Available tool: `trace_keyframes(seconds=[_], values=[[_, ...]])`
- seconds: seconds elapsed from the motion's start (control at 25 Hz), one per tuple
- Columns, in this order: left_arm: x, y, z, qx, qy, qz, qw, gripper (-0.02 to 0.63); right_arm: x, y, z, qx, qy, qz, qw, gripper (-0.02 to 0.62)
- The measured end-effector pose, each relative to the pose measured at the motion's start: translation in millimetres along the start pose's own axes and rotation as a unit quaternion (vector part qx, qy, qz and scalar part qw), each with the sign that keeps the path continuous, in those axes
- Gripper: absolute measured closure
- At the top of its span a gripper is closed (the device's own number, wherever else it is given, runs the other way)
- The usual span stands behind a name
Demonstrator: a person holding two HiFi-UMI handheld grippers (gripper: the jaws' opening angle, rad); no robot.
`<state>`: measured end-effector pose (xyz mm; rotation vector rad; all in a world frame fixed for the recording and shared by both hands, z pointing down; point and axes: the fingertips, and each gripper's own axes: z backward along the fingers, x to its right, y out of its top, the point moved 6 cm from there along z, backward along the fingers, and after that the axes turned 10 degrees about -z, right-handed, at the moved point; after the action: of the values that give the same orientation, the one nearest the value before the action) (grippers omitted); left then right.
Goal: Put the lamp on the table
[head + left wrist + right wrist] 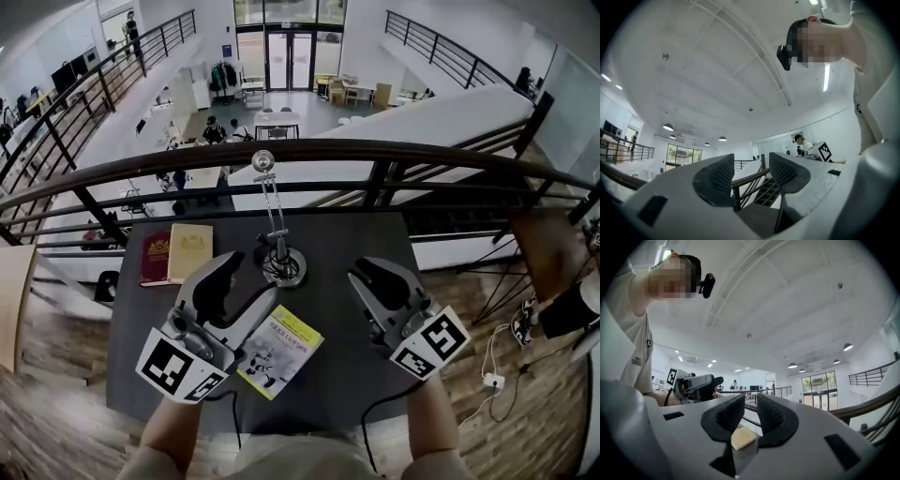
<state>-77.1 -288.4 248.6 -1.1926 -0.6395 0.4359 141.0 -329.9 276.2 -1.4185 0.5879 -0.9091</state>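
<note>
Lamp (277, 246) set upright on table (361, 366) | left gripper (246, 281) held with jaws wide, empty | right gripper (367, 278) held with jaws narrow, empty

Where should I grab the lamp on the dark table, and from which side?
Grip the lamp by its thin, near-upright stem, just above the round base, coming level from the near table edge. The railing crowds the far side, and the weight probably sits low.

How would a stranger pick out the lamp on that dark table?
Find the dark table beside the curved railing. Toward its far side, centred, stands the lamp. Unlike the flat books nearby, it is a thin metal stalk rising from a round base.
</note>
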Motion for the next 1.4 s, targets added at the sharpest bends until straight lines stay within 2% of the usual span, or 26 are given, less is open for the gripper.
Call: trace_keyframes(seconds=[0.16, 0.24, 0.44, 0.68, 0.88, 0.96, 1.08, 1.24, 1.32, 1.4], values=[[19, 14, 6, -0.012, -0.001, 0.025, 0.9996, 0.362, -14, 14, 17, 0.008, -0.002, 0.007, 1.0, 0.523], [31, 18, 11, -0.018, -0.004, 0.024, 0.9995, 0.362, -18, 18, 24, 0.013, -0.007, 0.018, 1.0, 0.523], [43, 19, 26, 0.001, 0.039, 0.014, 0.9992, 0.362, -25, 21, 41, 0.018, -0.01, 0.025, 0.999, 0.528], [59, -12, 33, -0.024, 0.046, 0.036, 0.998, 0.383, -30, 1, 56, 0.015, -0.012, -0.001, 1.0, 0.552], [83, -43, 38, -0.065, 0.033, 0.083, 0.9939, 0.408, -36, -27, 76, 0.004, -0.018, -0.035, 0.999, 0.56], [93, -48, 38, -0.079, 0.027, 0.08, 0.9933, 0.457, -38, -43, 83, -0.004, -0.03, -0.056, 0.998, 0.565], [106, -56, 39, -0.094, 0.016, 0.083, 0.992, 0.489, -40, -66, 90, -0.026, -0.045, -0.077, 0.996, 0.571], [123, -74, 42, -0.139, -0.002, 0.083, 0.9868, 0.534, -44, -78, 93, -0.04, -0.05, -0.09, 0.994, 0.575], [130, -82, 41, -0.158, -0.007, 0.062, 0.9855, 0.535, -48, -80, 92, -0.044, -0.045, -0.091, 0.994, 0.575], [136, -84, 37, -0.166, -0.013, 0.022, 0.9858, 0.54, -53, -84, 90, -0.05, -0.038, -0.09, 0.994, 0.576]])
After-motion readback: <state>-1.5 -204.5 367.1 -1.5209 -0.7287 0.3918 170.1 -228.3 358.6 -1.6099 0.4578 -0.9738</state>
